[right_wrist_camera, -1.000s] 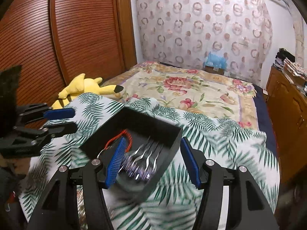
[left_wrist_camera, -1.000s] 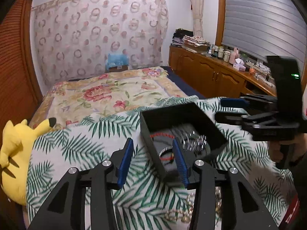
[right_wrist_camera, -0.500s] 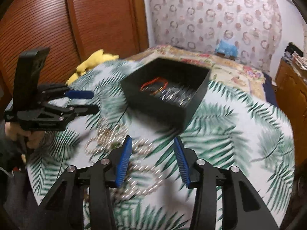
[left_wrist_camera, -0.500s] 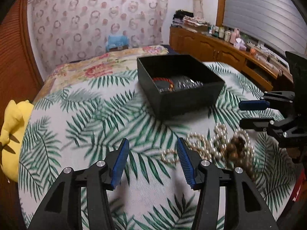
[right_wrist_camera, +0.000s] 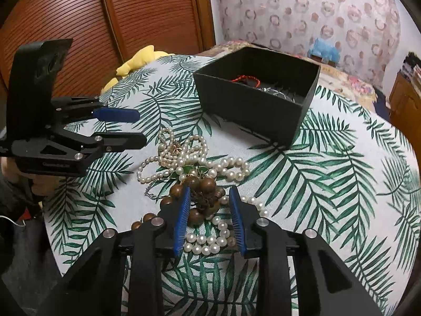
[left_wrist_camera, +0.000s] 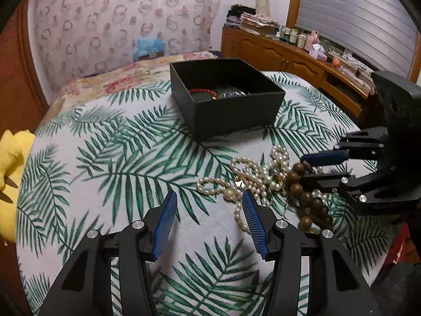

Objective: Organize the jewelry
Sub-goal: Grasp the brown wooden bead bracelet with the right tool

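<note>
A tangle of white pearl strands and a brown wooden bead bracelet lies on the palm-leaf tablecloth. It also shows in the left wrist view as pearl strands and brown beads. A black open box behind it holds a red cord bracelet and silvery pieces; the box also shows in the right wrist view. My right gripper is open with its fingers either side of the brown beads. My left gripper is open and empty, just left of the pearls.
The round table's edge curves close on the left. A yellow plush toy sits beyond it. A bed and a wooden sideboard with small items stand behind.
Both grippers have pulled back from over the box and dropped toward the jewelry pile. The right gripper now straddles the brown beads. Both stayed open.
</note>
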Available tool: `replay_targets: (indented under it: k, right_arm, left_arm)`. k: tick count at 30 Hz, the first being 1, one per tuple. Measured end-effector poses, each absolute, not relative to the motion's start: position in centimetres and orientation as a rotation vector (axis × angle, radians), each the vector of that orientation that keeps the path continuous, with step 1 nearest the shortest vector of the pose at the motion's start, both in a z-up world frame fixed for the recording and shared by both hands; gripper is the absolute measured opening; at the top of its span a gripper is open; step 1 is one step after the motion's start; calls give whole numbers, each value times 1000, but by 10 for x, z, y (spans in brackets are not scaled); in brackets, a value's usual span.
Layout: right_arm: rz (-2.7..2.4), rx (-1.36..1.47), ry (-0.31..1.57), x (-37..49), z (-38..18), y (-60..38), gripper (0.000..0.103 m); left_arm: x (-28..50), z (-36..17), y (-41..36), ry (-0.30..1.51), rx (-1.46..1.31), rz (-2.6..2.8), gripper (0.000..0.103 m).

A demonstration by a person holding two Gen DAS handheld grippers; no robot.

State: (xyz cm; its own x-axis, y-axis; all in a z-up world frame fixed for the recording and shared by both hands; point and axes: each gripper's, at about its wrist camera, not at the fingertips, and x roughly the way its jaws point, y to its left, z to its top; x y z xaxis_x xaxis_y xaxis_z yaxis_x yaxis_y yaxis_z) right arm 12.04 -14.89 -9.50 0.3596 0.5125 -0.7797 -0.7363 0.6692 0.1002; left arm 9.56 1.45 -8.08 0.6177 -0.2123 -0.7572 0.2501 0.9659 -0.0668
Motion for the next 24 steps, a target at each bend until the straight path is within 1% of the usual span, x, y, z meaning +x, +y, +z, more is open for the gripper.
replay_targets:
  k: [2,4,10,12,14,15,24]
  right_arm:
    - [819,-294,891,121,-95,-148,23]
    - [827,-300,888,120,-94,-147,18]
    - [832,-269,859,119,-75,-156,14]
    - [830,-255,840,118,-65,-160,14]
    - [826,-245,827,118,-57,-165,14]
    - [822,-239,818,117,-53,-167,14]
    - [774,-206,772,115,-35,-183,14]
  left_arm:
    - [95,-83,13,879,47,-269,49]
    - [96,-83,13,889,44,-267,49]
    - [93,-83,9,908,42,-278,49]
    - [92,-82,6,910,47,-284,45]
    - [92,-84,2,922,55,-294,25]
    - [93,-84,0,928,58,-298,21]
    - [98,-92,-10,955,77,-292,21]
